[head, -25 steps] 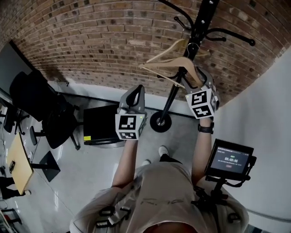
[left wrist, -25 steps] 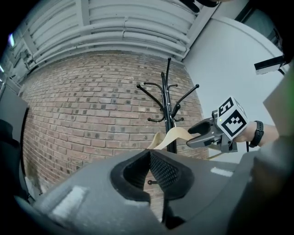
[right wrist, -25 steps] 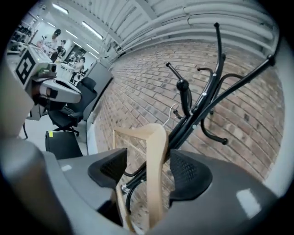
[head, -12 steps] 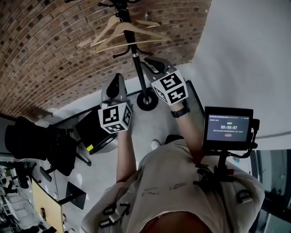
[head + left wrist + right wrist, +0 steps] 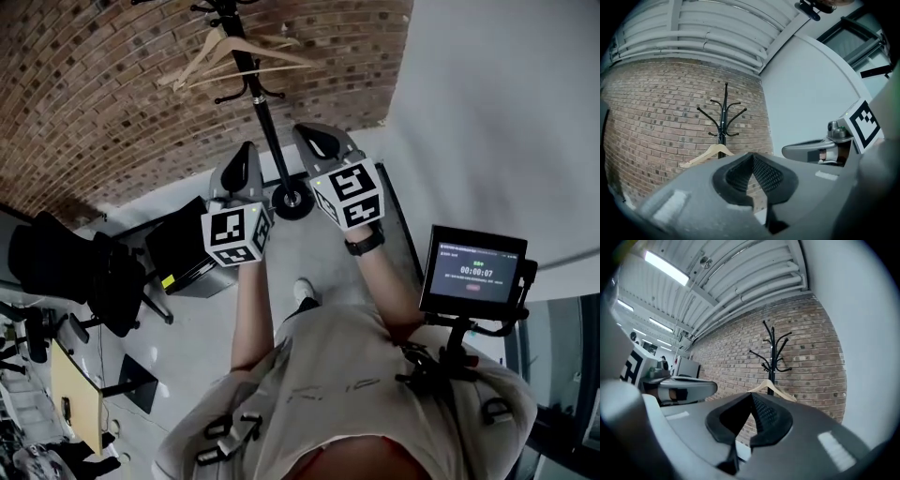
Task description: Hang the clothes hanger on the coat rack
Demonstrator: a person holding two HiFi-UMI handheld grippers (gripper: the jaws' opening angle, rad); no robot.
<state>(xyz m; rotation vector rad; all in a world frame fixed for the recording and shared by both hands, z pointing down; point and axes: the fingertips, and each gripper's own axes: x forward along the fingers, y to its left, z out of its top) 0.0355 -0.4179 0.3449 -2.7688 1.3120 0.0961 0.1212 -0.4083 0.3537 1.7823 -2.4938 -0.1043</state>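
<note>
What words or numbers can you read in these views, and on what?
"00:00:07": a timer on the small screen at the person's right.
Other lines on that screen: too small to read.
Yellow sticker on the black box: too blurred to read.
No other text.

The coat rack (image 5: 265, 112) was black. The clothes hanger (image 5: 703, 155), at eleven o'clock in the head view, was pale wood. The brick wall (image 5: 94, 112) was red-brown with light mortar lines. The left gripper (image 5: 247, 152) and right gripper (image 5: 315, 137) were grey, and their cubes bore black-and-white square markers.
</note>
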